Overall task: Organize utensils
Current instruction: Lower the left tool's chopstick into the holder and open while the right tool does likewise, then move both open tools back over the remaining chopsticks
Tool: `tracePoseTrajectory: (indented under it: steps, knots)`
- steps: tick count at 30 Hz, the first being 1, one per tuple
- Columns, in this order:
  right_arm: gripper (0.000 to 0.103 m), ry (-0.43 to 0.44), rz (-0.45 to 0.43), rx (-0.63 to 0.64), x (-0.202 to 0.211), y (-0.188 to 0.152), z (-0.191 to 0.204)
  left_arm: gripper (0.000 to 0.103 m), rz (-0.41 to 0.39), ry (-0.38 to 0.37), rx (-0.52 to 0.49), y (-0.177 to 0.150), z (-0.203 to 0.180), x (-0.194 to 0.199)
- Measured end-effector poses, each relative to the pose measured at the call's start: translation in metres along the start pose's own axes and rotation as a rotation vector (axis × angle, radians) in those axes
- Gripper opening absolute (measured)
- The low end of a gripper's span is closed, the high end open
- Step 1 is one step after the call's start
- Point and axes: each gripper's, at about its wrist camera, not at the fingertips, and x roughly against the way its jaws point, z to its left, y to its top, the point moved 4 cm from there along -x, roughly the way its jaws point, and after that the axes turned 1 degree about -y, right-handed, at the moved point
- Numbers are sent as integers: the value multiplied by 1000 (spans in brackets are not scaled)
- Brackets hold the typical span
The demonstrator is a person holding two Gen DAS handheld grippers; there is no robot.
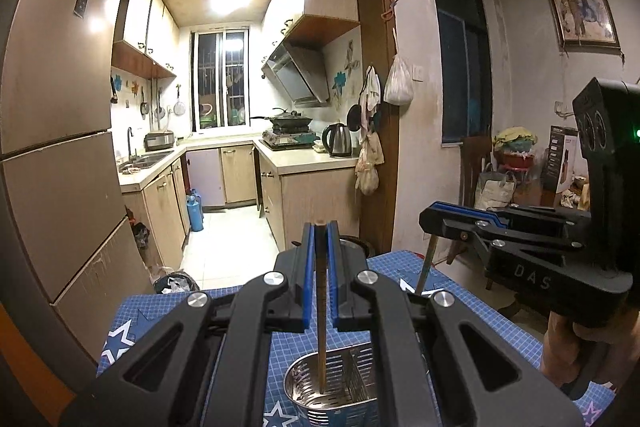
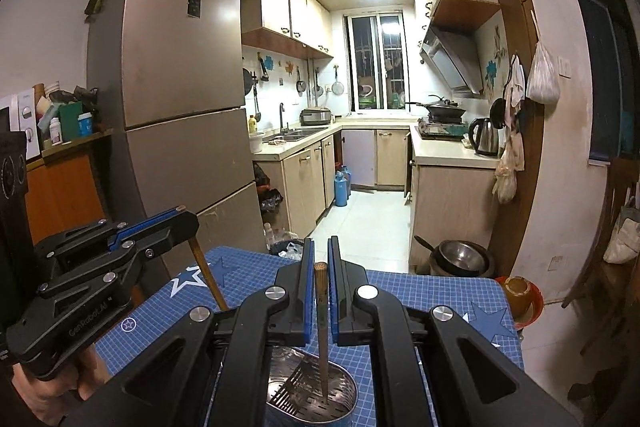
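In the left wrist view my left gripper is shut on a wooden chopstick. It hangs upright with its tip inside a perforated steel utensil holder on the blue grid mat. To its right, my right gripper grips a second chopstick. In the right wrist view my right gripper is shut on its chopstick, the tip down in the holder beside the divider. My left gripper shows at the left with its chopstick.
A tall fridge stands left of the table, with the kitchen doorway beyond. Steel pots sit on the floor past the mat's far edge. A brown bowl rests at the table's right corner. A hand holds the right gripper.
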Motion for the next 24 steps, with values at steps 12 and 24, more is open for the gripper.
tracePoseTrajectory:
  steps: [12, 24]
  knots:
    - [8, 7, 19, -6, -9, -11, -2, 5, 25, 5, 7, -4, 2, -6]
    - [16, 1, 0, 0, 0, -14, 0, 57, 11, 29, 9, -7, 5, -2]
